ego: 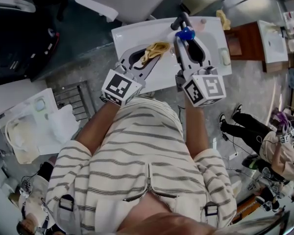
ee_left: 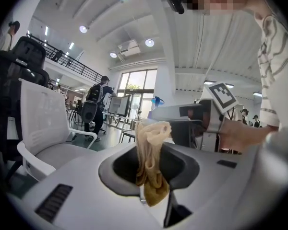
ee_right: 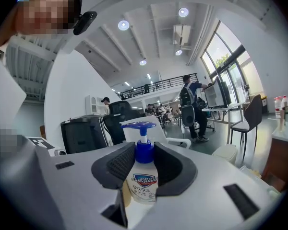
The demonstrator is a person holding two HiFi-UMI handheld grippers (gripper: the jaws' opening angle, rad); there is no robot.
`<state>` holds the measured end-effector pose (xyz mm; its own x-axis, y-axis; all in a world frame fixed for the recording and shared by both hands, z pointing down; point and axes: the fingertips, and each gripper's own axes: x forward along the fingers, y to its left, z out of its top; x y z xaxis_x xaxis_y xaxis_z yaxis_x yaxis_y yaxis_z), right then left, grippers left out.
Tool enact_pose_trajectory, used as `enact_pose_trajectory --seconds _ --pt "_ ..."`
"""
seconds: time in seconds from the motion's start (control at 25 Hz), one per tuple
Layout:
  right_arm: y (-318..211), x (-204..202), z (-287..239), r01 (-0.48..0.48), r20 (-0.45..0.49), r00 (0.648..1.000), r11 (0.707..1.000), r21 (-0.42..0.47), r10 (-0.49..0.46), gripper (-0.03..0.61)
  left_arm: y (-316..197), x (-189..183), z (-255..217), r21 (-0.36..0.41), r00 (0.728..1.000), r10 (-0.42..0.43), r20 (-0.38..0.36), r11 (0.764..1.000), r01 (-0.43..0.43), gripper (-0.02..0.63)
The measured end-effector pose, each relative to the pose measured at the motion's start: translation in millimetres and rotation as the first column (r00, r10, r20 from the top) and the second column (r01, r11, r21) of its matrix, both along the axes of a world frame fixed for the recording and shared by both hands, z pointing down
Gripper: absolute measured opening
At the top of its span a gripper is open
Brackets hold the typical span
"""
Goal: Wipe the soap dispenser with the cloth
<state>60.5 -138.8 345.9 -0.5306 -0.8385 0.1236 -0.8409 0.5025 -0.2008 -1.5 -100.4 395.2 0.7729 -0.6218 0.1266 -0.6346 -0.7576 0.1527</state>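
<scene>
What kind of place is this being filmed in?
Probably a large open-plan office or lab: an office chair, a desk with monitors, and a railed upper gallery.

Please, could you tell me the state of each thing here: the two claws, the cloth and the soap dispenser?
Left claw, shut on the cloth.
Cloth, crumpled, pinched between the jaws, its ends sticking out above and below them.
Right claw, shut on the soap dispenser.
Soap dispenser, upright, gripped round its upper body, with the blue pump standing clear above the jaws.
</scene>
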Motion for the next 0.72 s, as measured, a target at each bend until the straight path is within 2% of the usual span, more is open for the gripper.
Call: enact_pose_trajectory --seconds 0.32,0.72 --pt "-9.5 1.3 17.3 0.002 -0.014 1.000 1.000 -0.027 -0.002 0.127 -14.8 -14.6 2.5 0.010 0.997 -0.072 0.024 0.997 0.072 0.095" --pt "-43.1 -6.3 66.9 -0.013 -0.061 0.998 0.999 -0.048 0.010 0.127 -39.4 -41.1 12.1 -0.003 0.982 -0.187 0.042 0.982 0.187 0.095"
